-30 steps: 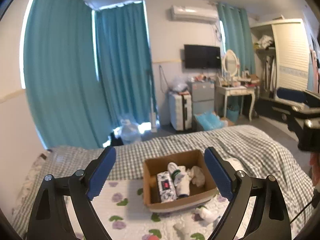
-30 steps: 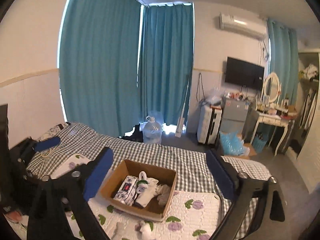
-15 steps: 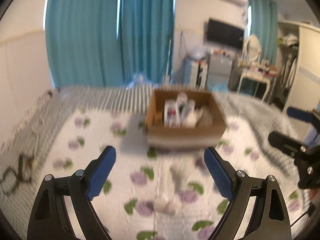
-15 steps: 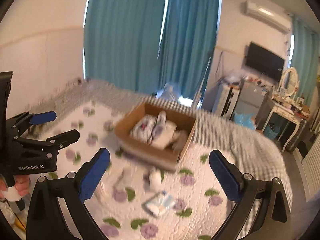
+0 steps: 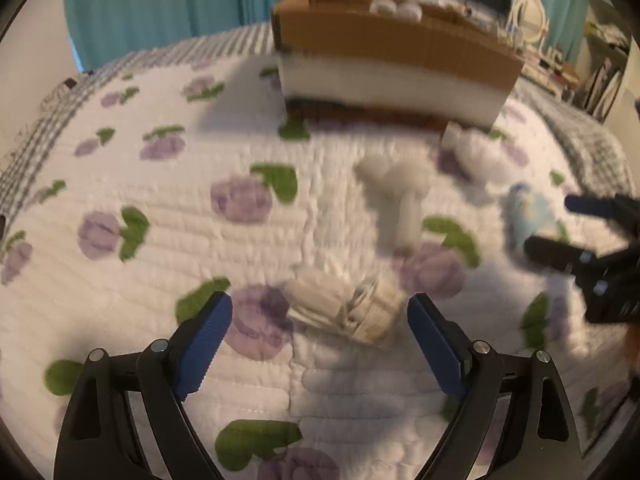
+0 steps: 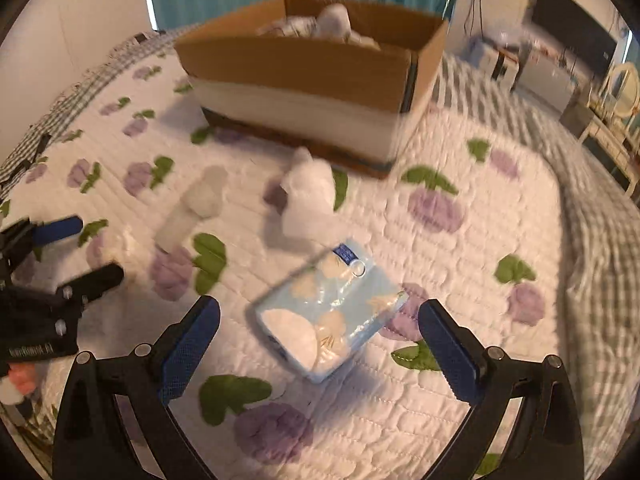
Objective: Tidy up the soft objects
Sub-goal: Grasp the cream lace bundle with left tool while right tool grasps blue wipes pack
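Note:
My left gripper is open, low over the quilt, with a cream rolled cloth bundle lying between its fingers. My right gripper is open, with a light-blue tissue packet on the quilt between its fingers. A cardboard box with soft items inside stands farther back. A white rolled sock and a white fluffy item lie loose in front of the box. The tissue packet also shows in the left wrist view.
The white quilt with purple flowers covers a grey checked bed. The other gripper shows at the right edge of the left wrist view and at the left edge of the right wrist view. Furniture stands at the far right.
Both grippers have dropped down close to the quilt and forward. The left now straddles the cloth bundle, the right straddles the tissue packet. Both stay open.

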The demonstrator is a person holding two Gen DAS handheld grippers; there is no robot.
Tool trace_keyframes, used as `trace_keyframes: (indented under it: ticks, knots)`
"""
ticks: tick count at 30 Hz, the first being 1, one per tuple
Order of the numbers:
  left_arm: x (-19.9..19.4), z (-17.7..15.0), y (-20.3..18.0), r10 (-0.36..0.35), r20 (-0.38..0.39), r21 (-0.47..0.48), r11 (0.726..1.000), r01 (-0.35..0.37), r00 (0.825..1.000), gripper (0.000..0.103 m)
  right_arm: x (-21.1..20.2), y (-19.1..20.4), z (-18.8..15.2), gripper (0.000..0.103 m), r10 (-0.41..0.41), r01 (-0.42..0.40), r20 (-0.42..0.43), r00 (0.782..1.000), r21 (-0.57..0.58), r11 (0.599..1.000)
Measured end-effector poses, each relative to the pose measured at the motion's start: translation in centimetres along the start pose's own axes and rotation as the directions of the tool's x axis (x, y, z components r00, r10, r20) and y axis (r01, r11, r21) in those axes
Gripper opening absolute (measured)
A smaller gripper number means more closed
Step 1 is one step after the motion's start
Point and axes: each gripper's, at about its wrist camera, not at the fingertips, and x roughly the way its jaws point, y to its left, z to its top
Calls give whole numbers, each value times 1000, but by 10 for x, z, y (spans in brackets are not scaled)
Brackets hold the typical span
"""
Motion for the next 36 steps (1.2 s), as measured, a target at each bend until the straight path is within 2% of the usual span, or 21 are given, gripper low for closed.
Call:
trace_keyframes:
  ticks: [2,8,11,14,25,36]
  knots:
    - [8,-1,1,-10,-27,-4,1000,9,1000,90,10,-2,3,100,-2,2,-21,1000,-10,1000]
    - [10,-2,1,-34,-1,15,999,34,999,88,29,-7,5,100,-11,11,-61,998,-2,1000]
    - [9,-3,-2,-61,3,21,998,61,998,74,28,-8,5,97,-3,4,-64,998,4,1000]
    - [6,-2,-6,-78,5,45,996,77,997,59,27,-9,4,88,0,0,-61,998,6,1000]
    - [-6,-3,-8,-78,19,63,995,77,997,58,9,-3,1,87,-37,37,-6,999,15,999]
    - [-45,1,-11,-109,77,83,991,103,991,57,-41,17,4,87,-77,76,70,995,25,997]
